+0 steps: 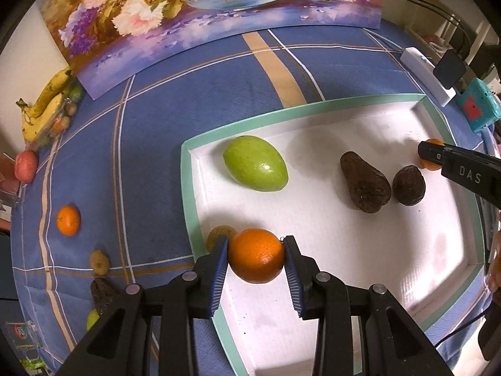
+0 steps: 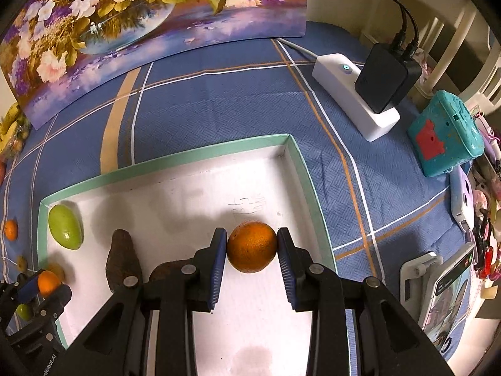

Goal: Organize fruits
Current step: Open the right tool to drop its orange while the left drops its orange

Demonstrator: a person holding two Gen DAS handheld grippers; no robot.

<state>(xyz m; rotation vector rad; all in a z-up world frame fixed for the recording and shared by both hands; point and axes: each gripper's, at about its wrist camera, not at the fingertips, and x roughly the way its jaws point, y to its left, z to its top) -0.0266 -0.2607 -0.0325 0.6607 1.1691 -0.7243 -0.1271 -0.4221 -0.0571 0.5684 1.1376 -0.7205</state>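
Two oranges are in hand at once: the left gripper (image 1: 256, 260) is clamped on a bright orange (image 1: 256, 255) over the near left part of the tray (image 1: 219, 133), and the right gripper (image 2: 252, 249) is pinched on a duller orange (image 2: 252, 247) near the tray's far right corner. Both jaws stand narrow, their blue pads pressed to the peel. To set them down well, I judge each should be lowered until it rests on the white floor, clear of the green mango (image 1: 255, 163) and the two brown avocados (image 1: 364, 181), then let go slowly so neither rolls; round fruit will wander.

Beneath the tray lies a blue checked cloth (image 1: 150, 144), backed by a flower painting (image 1: 188, 15). Bananas (image 1: 47, 106), a tangerine (image 1: 68, 220) and a kiwi (image 1: 99, 261) wait on the cloth. A white power strip (image 2: 353, 100) sits at right.
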